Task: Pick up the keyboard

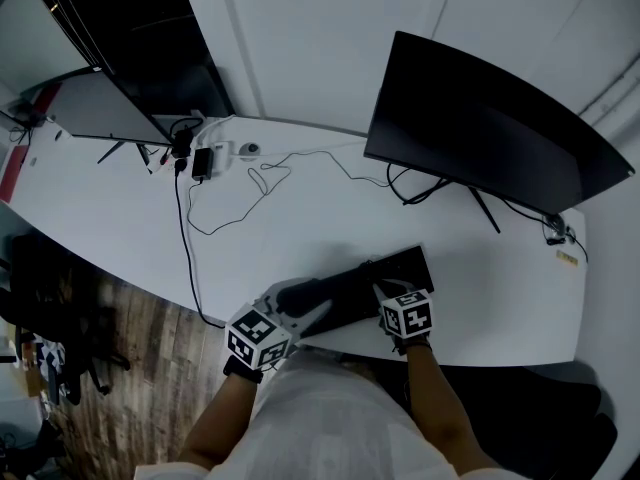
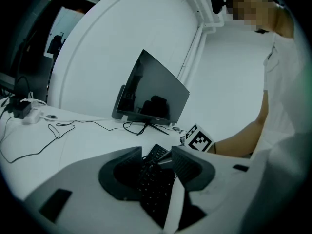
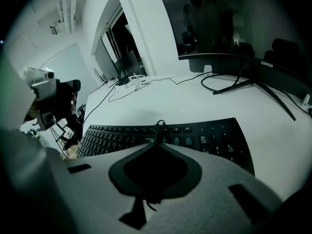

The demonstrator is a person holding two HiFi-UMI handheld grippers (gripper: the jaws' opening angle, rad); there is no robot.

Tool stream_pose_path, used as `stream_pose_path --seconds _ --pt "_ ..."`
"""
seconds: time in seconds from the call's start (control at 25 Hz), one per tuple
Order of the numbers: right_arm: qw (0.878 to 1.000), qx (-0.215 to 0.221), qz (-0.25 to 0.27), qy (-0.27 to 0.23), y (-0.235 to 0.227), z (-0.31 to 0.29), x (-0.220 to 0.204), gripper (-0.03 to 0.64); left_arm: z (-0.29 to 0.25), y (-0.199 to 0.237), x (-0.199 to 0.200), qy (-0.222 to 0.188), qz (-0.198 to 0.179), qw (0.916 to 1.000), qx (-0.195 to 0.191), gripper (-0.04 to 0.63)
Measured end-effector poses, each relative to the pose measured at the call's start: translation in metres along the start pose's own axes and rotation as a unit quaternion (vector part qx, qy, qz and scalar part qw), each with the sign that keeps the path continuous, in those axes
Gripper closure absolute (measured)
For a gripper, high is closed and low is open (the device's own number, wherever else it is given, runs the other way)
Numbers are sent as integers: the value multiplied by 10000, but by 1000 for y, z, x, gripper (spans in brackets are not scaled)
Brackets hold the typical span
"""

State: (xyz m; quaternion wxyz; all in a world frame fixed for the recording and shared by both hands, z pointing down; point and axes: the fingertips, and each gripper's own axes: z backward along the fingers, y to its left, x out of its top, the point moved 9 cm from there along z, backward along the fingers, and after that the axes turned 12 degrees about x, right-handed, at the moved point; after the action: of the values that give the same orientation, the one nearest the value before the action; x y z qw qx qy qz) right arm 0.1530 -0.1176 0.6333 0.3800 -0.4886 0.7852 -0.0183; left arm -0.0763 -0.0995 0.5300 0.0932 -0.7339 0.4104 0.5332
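The black keyboard (image 1: 350,286) lies on the white desk (image 1: 100,198), close to its front edge. In the left gripper view its near end (image 2: 156,184) sits tilted between the jaws of my left gripper (image 2: 156,162), which stand apart; I see no pad pressing on it. The left gripper (image 1: 305,303) is at the keyboard's left end in the head view. My right gripper (image 1: 385,290) rests at the keyboard's right part. In the right gripper view its tips (image 3: 158,130) are closed over the keyboard (image 3: 195,135), with a thin black cable (image 3: 159,125) sticking up from between them.
A large curved monitor (image 1: 480,118) stands at the back right and a second monitor (image 1: 100,108) at the back left. Loose cables (image 1: 240,193) and a power adapter (image 1: 200,163) lie behind the keyboard. Wooden floor (image 1: 120,328) shows past the desk's left edge.
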Motion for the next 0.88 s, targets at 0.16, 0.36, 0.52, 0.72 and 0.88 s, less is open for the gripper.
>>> stream_pose_path --seconds 0.16,0.36,0.52,0.72,0.88 --pt "10000 -12 0 -1 0 0 0 591 -5 -1 -1 175 -94 9997 -138 354" --pt "10000 -28 -8 -2 1 1 -1 591 -11 1 -1 325 -150 9992 -201 314" --pt "10000 -31 -22 -19 2 1 0 591 -16 6 0 471 -160 9984 -255 277" --pt "10000 -54 -39 -35 2 1 0 592 -27 13 -2 706 -305 9965 -313 261" --pt "9999 -74 -56 -39 2 1 0 592 -36 18 -4 876 -402 9946 -376 255"
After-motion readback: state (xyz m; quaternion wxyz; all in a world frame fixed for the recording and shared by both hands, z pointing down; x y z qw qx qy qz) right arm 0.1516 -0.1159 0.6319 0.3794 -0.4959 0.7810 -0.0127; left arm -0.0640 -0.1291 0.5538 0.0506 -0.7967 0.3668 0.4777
